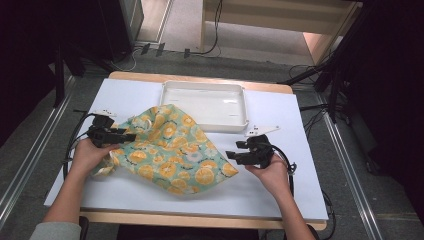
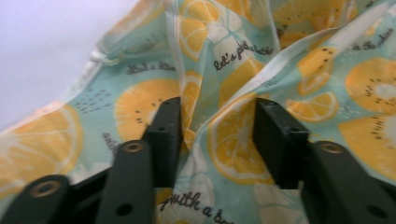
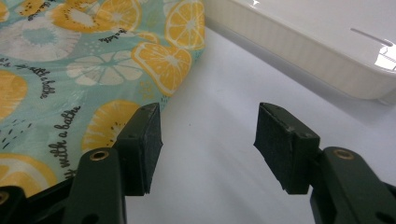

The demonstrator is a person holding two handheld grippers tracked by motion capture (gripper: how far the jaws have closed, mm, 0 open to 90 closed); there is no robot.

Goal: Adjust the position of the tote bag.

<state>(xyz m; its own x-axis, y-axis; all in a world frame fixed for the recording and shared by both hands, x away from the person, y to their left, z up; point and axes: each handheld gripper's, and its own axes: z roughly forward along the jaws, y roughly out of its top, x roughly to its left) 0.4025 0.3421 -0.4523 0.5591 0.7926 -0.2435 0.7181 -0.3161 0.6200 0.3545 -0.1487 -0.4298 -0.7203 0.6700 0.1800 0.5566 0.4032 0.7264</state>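
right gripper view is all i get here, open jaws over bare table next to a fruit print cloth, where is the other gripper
Observer: The left gripper is at the far side of the cloth from yours, at its left edge by the high view.
Operator: has it grabbed the cloth
Observer: Not clamped. In the left gripper view its jaws stand apart with a raised fold of the cloth between them.
Operator: that white thing at my top right, what is it
Observer: A white tray on the far part of the table, nothing in it; the cloth's far corner lies just at its near rim.
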